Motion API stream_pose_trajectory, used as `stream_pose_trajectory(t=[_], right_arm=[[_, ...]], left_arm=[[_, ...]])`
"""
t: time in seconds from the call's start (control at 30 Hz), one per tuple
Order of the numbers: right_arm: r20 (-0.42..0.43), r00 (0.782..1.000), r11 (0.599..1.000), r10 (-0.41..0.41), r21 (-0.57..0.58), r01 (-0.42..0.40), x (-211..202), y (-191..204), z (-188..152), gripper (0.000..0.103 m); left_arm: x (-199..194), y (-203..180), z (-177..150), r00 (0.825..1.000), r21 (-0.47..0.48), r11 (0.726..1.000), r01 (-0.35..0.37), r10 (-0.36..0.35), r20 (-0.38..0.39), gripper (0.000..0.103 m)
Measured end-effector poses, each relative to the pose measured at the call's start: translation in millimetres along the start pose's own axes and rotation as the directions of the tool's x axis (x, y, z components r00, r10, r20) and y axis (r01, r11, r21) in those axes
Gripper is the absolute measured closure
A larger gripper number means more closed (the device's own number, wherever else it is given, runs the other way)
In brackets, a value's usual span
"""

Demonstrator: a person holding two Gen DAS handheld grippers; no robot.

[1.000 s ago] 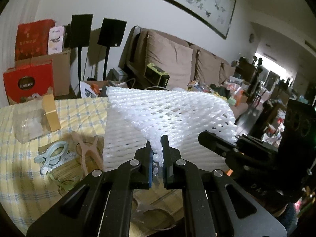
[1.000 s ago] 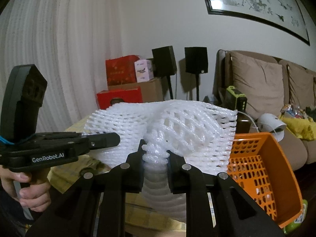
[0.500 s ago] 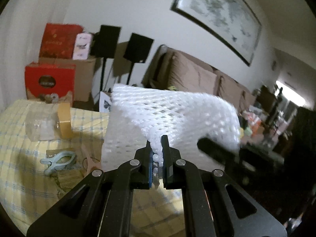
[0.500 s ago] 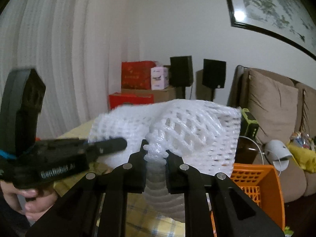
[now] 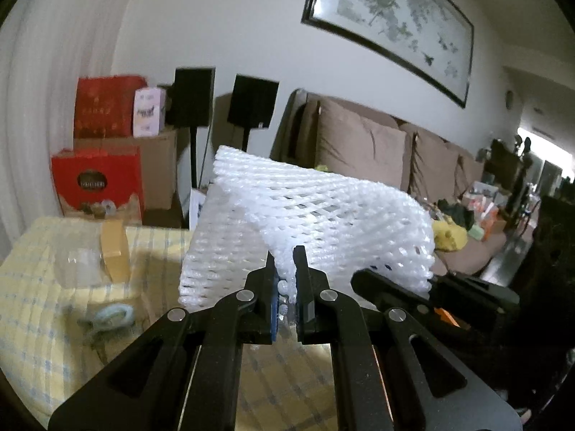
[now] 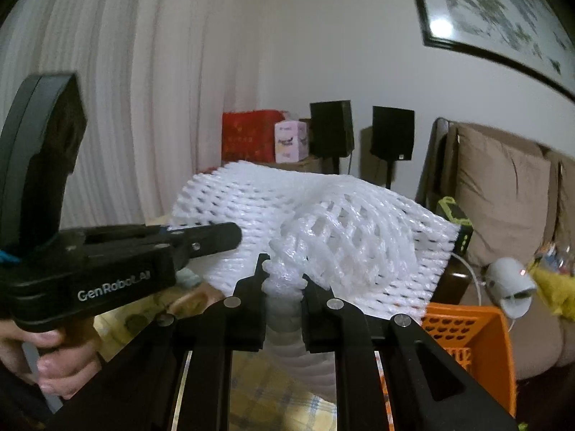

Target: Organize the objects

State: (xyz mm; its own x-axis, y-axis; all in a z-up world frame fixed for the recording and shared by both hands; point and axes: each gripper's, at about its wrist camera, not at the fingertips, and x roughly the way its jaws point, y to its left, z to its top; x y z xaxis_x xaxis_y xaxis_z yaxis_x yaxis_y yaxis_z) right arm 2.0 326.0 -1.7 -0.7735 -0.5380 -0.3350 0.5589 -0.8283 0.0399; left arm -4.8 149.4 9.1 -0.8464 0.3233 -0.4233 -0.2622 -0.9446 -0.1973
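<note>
A sheet of white foam netting (image 5: 312, 215) is held up in the air above the yellow checked tablecloth (image 5: 32, 309). My left gripper (image 5: 284, 262) is shut on its near edge. My right gripper (image 6: 284, 269) is shut on a bunched corner of the same netting (image 6: 323, 230). The right gripper's body (image 5: 431, 301) shows at the right of the left wrist view, the left gripper's body (image 6: 107, 255) at the left of the right wrist view. The netting hides much of the table.
A clear plastic jar with a tan lid (image 5: 97, 255), and a pale green clip (image 5: 107, 318) lie on the table. An orange basket (image 6: 467, 334) stands at the right past the table. Red boxes (image 5: 97, 183), speakers and a sofa (image 5: 377, 154) stand behind.
Both grippers have lifted the netting higher and tilted up; the table sinks lower in both views. Both grips are unchanged.
</note>
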Motion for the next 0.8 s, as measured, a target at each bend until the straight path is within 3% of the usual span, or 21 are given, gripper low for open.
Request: stream_pose_trajectory(t=[0.27, 0.47, 0.8], right_arm=[[0.037, 0.998, 0.997, -0.052, 0.053, 0.050, -13.0, -21.7, 3.8, 0.090], [0.040, 0.991, 0.992, -0.127, 0.023, 0.126, -13.6, -27.7, 6.1, 0.090], [0.014, 0.991, 0.990, -0.135, 0.043, 0.135, -2.3, -37.3, -0.9, 0.090]], left_arm=[[0.4, -17.7, 0.7, 0.999, 0.027, 0.998, 0.053, -0.053, 0.007, 0.097], [6.2, -27.7, -1.6, 0.995, 0.032, 0.995, 0.097, -0.097, 0.002, 0.097], [24.0, -28.6, -7.0, 0.994, 0.021, 0.994, 0.105, -0.104, -0.036, 0.097]])
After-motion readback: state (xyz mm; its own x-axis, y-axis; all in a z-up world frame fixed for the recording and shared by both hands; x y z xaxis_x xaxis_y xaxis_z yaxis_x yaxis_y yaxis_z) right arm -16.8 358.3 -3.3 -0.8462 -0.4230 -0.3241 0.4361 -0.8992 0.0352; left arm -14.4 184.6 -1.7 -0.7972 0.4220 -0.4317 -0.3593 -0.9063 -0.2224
